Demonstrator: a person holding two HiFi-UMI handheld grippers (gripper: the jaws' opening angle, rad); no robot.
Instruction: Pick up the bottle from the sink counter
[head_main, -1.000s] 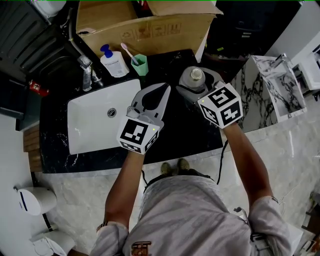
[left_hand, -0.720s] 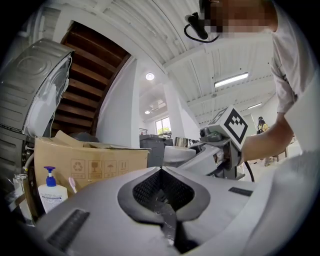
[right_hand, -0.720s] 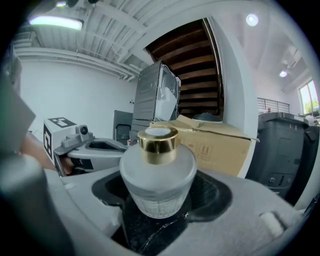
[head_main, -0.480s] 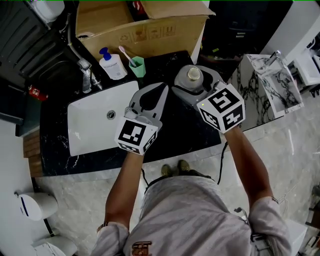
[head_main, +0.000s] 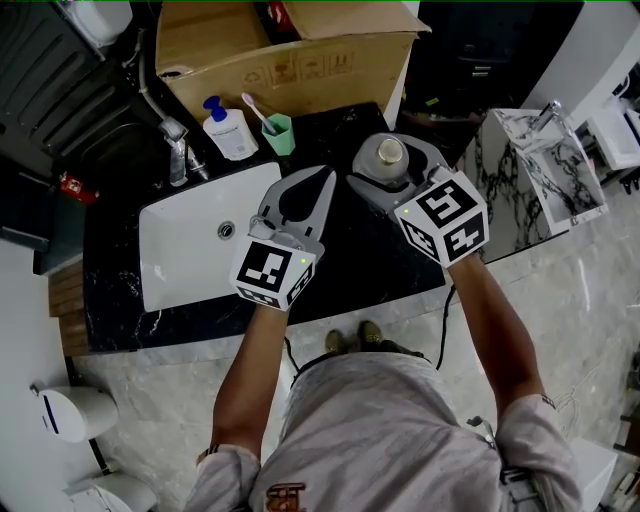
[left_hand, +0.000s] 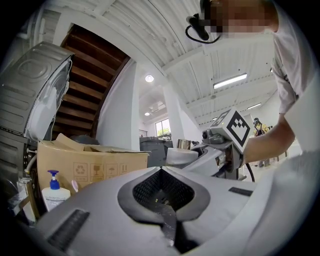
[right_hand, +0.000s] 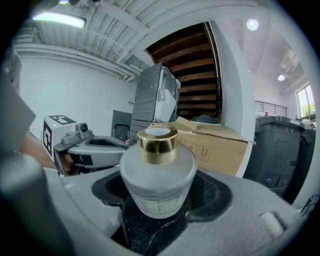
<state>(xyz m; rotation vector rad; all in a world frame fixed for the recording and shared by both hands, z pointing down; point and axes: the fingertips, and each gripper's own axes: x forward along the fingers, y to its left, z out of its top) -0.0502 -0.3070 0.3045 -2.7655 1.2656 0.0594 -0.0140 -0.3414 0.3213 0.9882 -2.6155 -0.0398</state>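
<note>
The bottle (head_main: 387, 153) is frosted glass with a gold cap and stands on the black counter (head_main: 370, 265) to the right of the sink. My right gripper (head_main: 379, 159) reaches it from the front right. Its two jaws hug the bottle's sides and are shut on it. In the right gripper view the bottle (right_hand: 157, 172) fills the hollow between the pads, and black marble shows just under its base. My left gripper (head_main: 329, 174) hovers over the sink's right edge, shut and holding nothing. Its tips (left_hand: 161, 172) meet in the left gripper view.
A white sink basin (head_main: 195, 245) with a faucet (head_main: 178, 150) lies at the left. Behind it stand a pump soap bottle (head_main: 228, 125) and a green cup with a toothbrush (head_main: 280, 130). A cardboard box (head_main: 290, 50) stands at the back. A marble-patterned unit (head_main: 540, 160) sits right of the counter.
Both grippers and the bottle keep their places. Only the head view has shifted a little.
</note>
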